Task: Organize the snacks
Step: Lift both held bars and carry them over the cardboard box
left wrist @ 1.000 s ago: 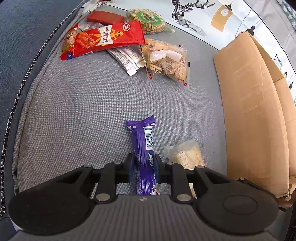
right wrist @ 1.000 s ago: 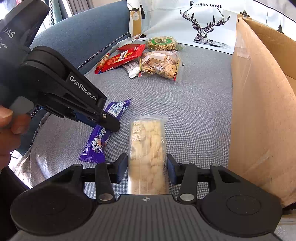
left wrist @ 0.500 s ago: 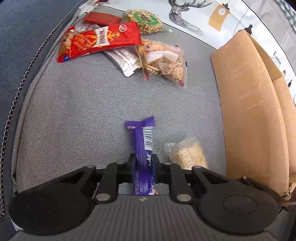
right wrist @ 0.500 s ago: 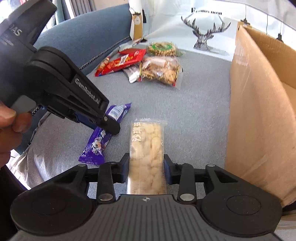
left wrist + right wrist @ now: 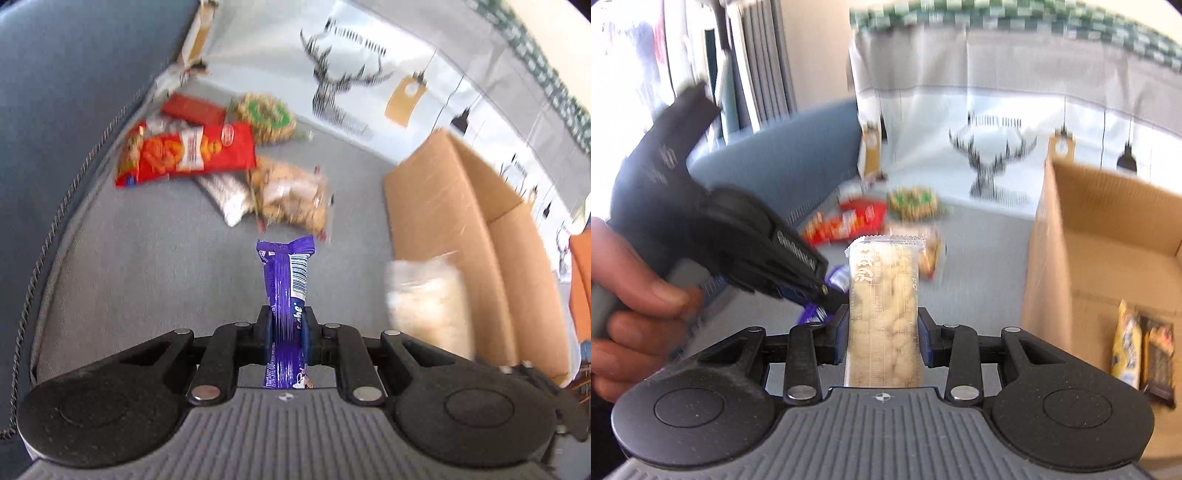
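Observation:
My left gripper (image 5: 287,332) is shut on a purple snack bar (image 5: 286,280) and holds it lifted above the grey sofa seat (image 5: 147,266). My right gripper (image 5: 882,332) is shut on a clear pack of pale biscuits (image 5: 884,295), also lifted. That pack shows blurred in the left wrist view (image 5: 428,299), beside the open cardboard box (image 5: 458,221). The left gripper shows in the right wrist view (image 5: 820,291), just left of the biscuit pack. The box (image 5: 1082,236) holds a yellow bar (image 5: 1126,350) and a dark bar (image 5: 1158,354).
A pile of snacks lies at the far end of the seat: a red bag (image 5: 184,153), a round nut pack (image 5: 266,116), a clear cookie bag (image 5: 291,195) and a white sachet (image 5: 229,195). The blue sofa arm (image 5: 55,92) runs along the left.
Both grippers have closed on their snacks and lifted them off the seat. Both views have risen and tilted up, and the inside of the box has come into the right wrist view.

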The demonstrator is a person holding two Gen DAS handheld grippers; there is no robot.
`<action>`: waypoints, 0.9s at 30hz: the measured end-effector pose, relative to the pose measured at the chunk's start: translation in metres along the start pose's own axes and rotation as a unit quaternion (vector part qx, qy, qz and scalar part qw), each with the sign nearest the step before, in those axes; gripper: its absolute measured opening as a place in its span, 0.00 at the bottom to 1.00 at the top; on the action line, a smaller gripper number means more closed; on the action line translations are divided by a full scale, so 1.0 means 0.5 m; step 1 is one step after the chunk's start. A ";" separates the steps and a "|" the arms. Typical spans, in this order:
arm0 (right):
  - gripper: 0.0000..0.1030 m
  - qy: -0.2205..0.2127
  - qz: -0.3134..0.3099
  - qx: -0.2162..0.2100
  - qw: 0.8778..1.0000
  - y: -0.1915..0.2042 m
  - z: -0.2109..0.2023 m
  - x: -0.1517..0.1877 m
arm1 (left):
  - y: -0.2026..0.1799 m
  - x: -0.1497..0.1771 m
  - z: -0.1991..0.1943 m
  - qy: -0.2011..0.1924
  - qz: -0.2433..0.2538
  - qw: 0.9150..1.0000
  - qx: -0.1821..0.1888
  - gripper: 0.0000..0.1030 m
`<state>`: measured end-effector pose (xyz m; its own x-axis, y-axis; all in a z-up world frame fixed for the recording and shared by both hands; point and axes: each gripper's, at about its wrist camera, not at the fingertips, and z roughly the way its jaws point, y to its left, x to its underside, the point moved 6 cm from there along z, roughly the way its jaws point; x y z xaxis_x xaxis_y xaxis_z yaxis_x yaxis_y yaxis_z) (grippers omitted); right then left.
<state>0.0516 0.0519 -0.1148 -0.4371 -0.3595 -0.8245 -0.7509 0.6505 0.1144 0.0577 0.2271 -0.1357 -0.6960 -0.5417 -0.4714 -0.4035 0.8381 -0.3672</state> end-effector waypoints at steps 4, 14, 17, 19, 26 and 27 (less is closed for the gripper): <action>0.37 -0.057 -0.001 0.000 0.998 -0.024 -0.055 -0.057 | -0.014 -0.024 -0.022 -0.038 -0.009 0.999 0.021 0.15; 0.37 -0.135 -0.011 0.070 0.988 -0.195 -0.149 -0.181 | -0.084 -0.067 -0.056 -0.108 -0.007 0.992 0.068 0.15; 0.37 -0.124 0.038 0.095 0.987 -0.274 -0.152 -0.158 | -0.112 -0.076 -0.058 -0.125 0.003 0.989 0.080 0.15; 0.37 -0.117 0.067 0.105 0.985 -0.314 -0.160 -0.137 | -0.131 -0.079 -0.056 -0.133 0.007 0.987 0.092 0.15; 0.37 -0.118 0.092 0.132 0.980 -0.389 -0.199 -0.099 | -0.219 -0.087 -0.046 -0.162 0.024 0.976 0.141 0.15; 0.37 -0.118 0.091 0.137 0.979 -0.398 -0.203 -0.096 | -0.234 -0.087 -0.045 -0.165 0.026 0.974 0.151 0.15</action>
<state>0.1718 -0.1283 -0.0420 -0.4008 -0.0770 -0.9129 -0.4951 0.8566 0.1451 0.1216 0.1542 -0.0541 -0.4616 -0.5316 -0.7101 -0.1446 0.8349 -0.5310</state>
